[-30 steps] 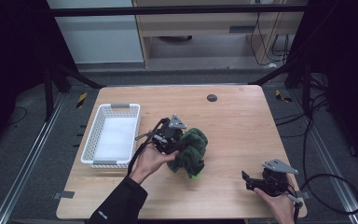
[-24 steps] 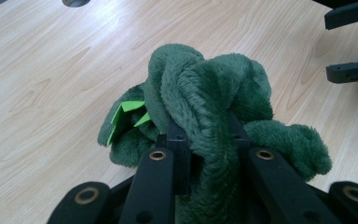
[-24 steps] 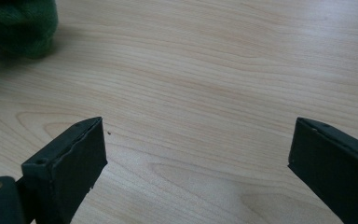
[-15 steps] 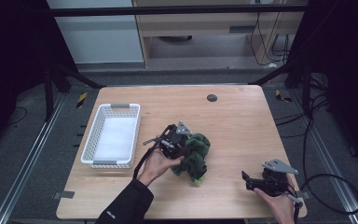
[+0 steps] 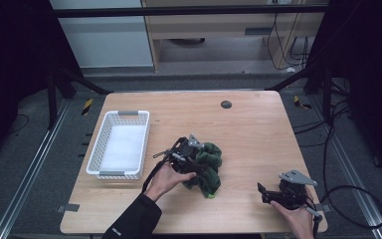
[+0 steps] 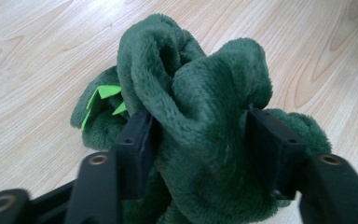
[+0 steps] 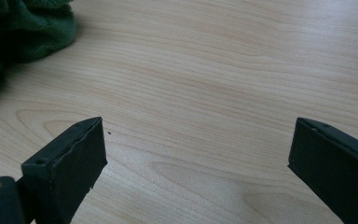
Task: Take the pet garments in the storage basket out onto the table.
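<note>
A: Where's the green plush cloth (image 5: 208, 167) sitting?

B: Bunched on the wooden table (image 5: 248, 129), near the middle, just right of the white basket (image 5: 121, 144) but not touching it. The left gripper (image 5: 195, 158) is right on top of it.

A: Is it gripped?

B: The jaws have just been opening. In the left gripper view a thick fold of the cloth (image 6: 200, 116) sits between the 2 pads, and the pile brushes both – but the fold looks puffed up, not squeezed. I'd call that released, or nearly so.

A: And the right gripper (image 5: 268, 191)?

B: Resting at the table's near right corner, well apart from the cloth. In the right gripper view its 2 jaws stand wide apart over bare wood, nothing between them.

A: What could go wrong?

B: The plush is clingy – if the left hand lifts before the jaws clear the fold, the pile could snag on a pad and drag the heap along. A bright green tag (image 6: 103, 95) pokes out too; it might catch. And if the cloth is meant for the basket, it's been let go short of it.
</note>
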Available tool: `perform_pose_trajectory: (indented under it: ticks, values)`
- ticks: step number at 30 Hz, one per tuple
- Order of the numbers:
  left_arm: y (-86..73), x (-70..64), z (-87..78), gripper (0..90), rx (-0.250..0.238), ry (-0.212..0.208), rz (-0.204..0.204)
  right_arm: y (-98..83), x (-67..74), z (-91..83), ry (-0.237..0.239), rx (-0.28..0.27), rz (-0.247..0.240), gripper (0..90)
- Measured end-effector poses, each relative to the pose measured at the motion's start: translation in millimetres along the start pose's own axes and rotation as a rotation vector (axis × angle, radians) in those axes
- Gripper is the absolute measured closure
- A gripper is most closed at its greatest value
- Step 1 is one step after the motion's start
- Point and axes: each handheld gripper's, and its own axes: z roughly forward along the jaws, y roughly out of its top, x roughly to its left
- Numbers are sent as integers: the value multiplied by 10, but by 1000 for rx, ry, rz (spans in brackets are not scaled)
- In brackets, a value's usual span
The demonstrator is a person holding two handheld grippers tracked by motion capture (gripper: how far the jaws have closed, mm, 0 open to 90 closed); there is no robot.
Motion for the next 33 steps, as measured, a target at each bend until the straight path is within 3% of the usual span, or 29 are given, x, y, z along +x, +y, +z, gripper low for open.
perform_pose_trajectory:
  ticks: [10, 19, 25, 33]
  values:
    - [-74, -11, -96, 195, -40, 12, -1, -3, 0, 2, -1, 1, 5, 39]
    - [-167, -38, -344, 162, -114, -2, -12, -5, -4, 3, -6, 3, 2, 38]
    - [-261, -26, -463, 162, -137, -11, -19, -4, -3, 3, -8, 1, 5, 38]
    - [-514, 34, -630, 168, -172, 7, -52, -5, -5, -2, -9, -1, 6, 38]
